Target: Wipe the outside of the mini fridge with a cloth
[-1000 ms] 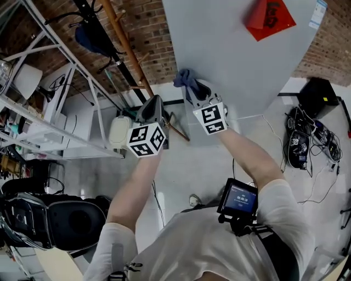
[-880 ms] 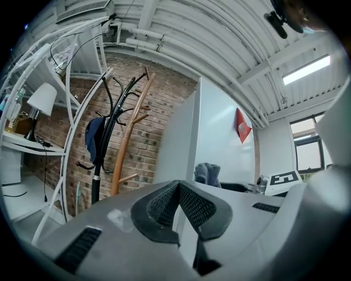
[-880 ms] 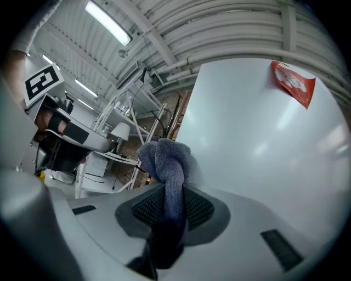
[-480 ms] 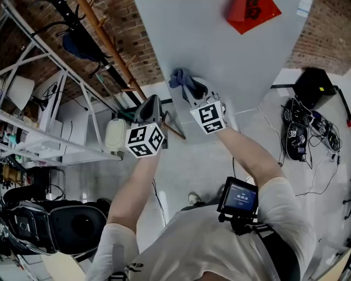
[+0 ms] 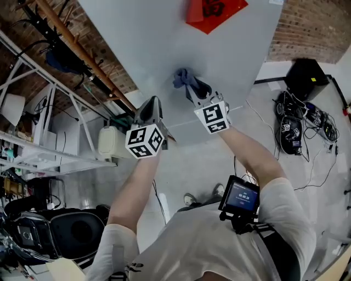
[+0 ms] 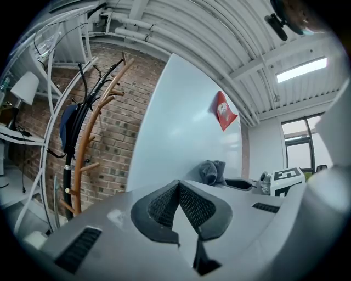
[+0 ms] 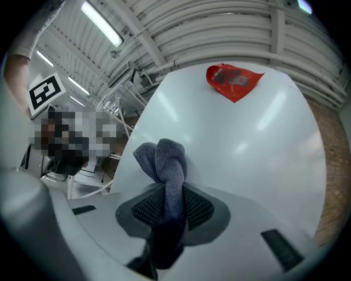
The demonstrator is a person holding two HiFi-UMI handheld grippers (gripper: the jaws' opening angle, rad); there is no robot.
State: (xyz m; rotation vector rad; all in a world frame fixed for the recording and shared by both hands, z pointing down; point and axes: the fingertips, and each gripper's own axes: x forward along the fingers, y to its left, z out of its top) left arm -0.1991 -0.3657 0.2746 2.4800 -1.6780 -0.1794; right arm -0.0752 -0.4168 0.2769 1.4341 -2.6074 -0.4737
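Note:
The mini fridge's pale grey panel (image 5: 164, 44) fills the top of the head view, with a red sticker (image 5: 214, 11) near its upper edge. My right gripper (image 5: 193, 93) is shut on a blue-grey cloth (image 5: 185, 81) and holds the bunched cloth against the panel. In the right gripper view the cloth (image 7: 164, 164) sticks out between the pads and touches the fridge (image 7: 247, 142) below the sticker (image 7: 233, 79). My left gripper (image 5: 151, 107) hovers left of it, off the panel, shut and empty (image 6: 178, 189).
A wooden coat rack (image 5: 77, 49) and white metal shelving (image 5: 44, 126) stand left of the fridge against a brick wall. Cables and a black box (image 5: 296, 121) lie on the floor at right. A dark bag (image 5: 66, 230) sits lower left.
The cloth in my right gripper has slid across the fridge panel and now sits nearer below the red sticker. The left gripper keeps its place beside it.

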